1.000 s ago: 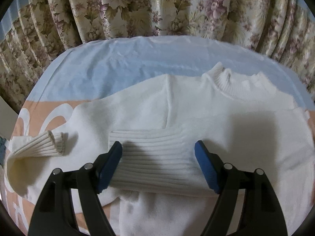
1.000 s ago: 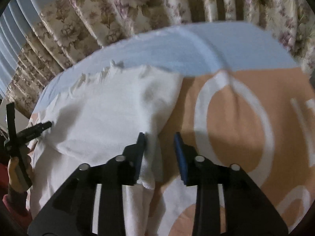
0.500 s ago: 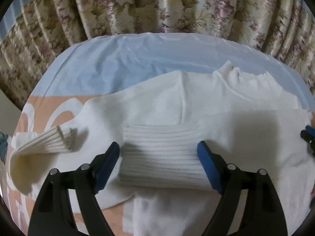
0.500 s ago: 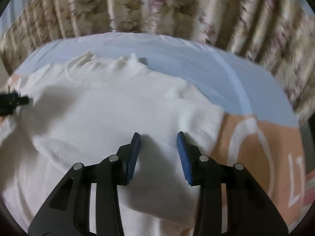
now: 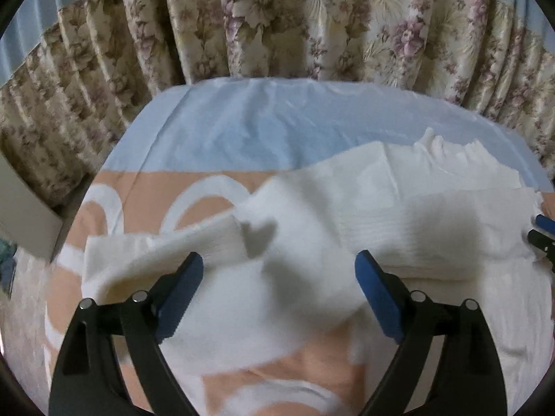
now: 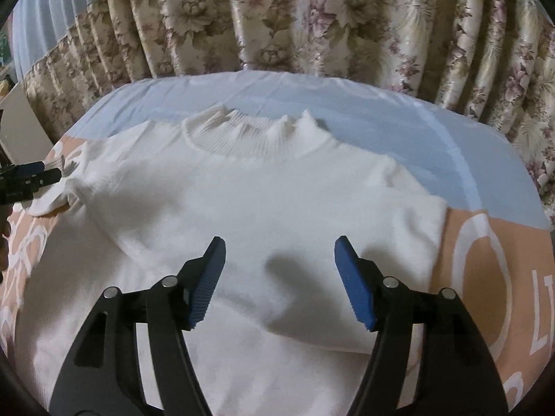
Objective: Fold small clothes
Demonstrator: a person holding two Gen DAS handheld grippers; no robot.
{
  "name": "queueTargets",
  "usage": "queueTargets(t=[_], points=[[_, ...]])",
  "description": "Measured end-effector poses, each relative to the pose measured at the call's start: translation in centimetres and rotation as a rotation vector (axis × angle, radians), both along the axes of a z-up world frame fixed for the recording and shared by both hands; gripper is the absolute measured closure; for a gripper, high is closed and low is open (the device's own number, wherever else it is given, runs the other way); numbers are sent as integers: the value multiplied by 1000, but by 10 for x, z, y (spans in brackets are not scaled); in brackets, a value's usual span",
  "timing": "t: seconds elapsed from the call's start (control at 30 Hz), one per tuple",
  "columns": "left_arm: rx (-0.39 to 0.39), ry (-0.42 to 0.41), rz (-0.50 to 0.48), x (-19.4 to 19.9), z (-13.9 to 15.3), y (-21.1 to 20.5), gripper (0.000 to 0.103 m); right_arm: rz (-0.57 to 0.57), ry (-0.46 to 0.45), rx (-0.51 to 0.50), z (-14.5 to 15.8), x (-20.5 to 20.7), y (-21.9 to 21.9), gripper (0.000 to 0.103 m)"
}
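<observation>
- Left wrist view: the left gripper (image 5: 279, 277) had its blue-padded jaws wide apart and opening, nothing pressed between them. Under and beyond them, across the centre and right of the frame, lay the cream-white knitted sweater (image 5: 399, 201) on a bed sheet (image 5: 242, 128) of pale blue and peach with white rings. One loose sleeve (image 5: 166, 253) trailed toward the left of the frame, rumpled and partly doubled over. Flowered curtains (image 5: 277, 20) filled the top.
- Right wrist view: the right gripper (image 6: 280, 275) also had its jaws parted and opening, hovering over the sweater's body in mid-frame and holding no cloth. The ribbed collar (image 6: 249, 135) sat in the upper centre, and the right-hand side already looked folded in to a straight edge. The other gripper's tip showed at the left edge beside the sleeve.
- Risk: the soft knit would likely bunch or drag if jaws closed on several layers at once, undoing the tidy right fold. The crumpled left sleeve could fold in crooked unless it was caught near its cuff.
</observation>
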State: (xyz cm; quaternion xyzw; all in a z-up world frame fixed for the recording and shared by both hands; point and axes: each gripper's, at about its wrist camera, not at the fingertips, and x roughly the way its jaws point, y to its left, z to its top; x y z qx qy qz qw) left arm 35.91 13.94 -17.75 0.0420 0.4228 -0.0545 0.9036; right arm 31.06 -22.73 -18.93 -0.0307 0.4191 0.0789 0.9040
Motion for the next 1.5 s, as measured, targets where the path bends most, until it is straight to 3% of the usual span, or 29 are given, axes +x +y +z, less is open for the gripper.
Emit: queueTargets(t=[0.07, 0.2, 0.27, 0.4, 0.43, 0.5, 0.53, 0.63, 0.77, 0.87, 0.97, 1.0, 1.03, 1.07, 1.1, 1.3, 1.33, 1.4, 1.43, 1.5], points=[[65, -7, 7, 3, -3, 7, 13, 4, 7, -6, -2, 0, 2, 37], [64, 2, -23, 10, -5, 20, 16, -5, 19, 3, -5, 1, 1, 37], [86, 16, -40, 13, -8, 21, 35, -12, 25, 13, -6, 3, -1, 37], [107, 50, -102, 14, -8, 22, 38, -14, 36, 33, -5, 5, -2, 37], [115, 56, -106, 13, -9, 23, 43, -11, 40, 38, -5, 6, -1, 37], [126, 87, -111, 15, -14, 25, 66, -16, 46, 33, -4, 9, -1, 37], [118, 106, -110, 18, -17, 28, 84, -22, 48, 27, -3, 11, 0, 37], [54, 131, -101, 19, -21, 36, 87, -52, 47, 28, -1, 15, -2, 37], [-2, 132, -78, 16, -20, 40, 103, -63, 49, 28, 0, 17, 1, 37], [-18, 136, -78, 14, -18, 39, 103, -61, 45, 25, 1, 17, 3, 38], [85, 86, -86, 11, -14, 30, 95, -49, 46, 23, 2, 18, 6, 37], [93, 79, -79, 12, -14, 31, 85, -47, 48, 23, 3, 19, 6, 36], [88, 69, -76, 12, -11, 34, 50, -46, 50, 22, 3, 19, 6, 35], [81, 41, -78, 10, -5, 37, 25, -45, 53, 22, 3, 19, 6, 35], [89, 18, -76, 9, 0, 39, 23, -44, 55, 23, 4, 19, 6, 35], [137, 70, -147, 12, -5, 38, 24, -63, 93, 19, 5, 24, 9, 35], [139, 80, -156, 14, -9, 38, 29, -69, 96, 27, 6, 24, 10, 35], [129, 109, -173, 15, -18, 38, 49, -70, 100, 30, 6, 24, 14, 35], [130, 124, -172, 16, -24, 39, 64, -63, 99, 28, 7, 24, 16, 35], [134, 135, -168, 16, -30, 41, 71, -57, 99, 23, 6, 24, 19, 35]])
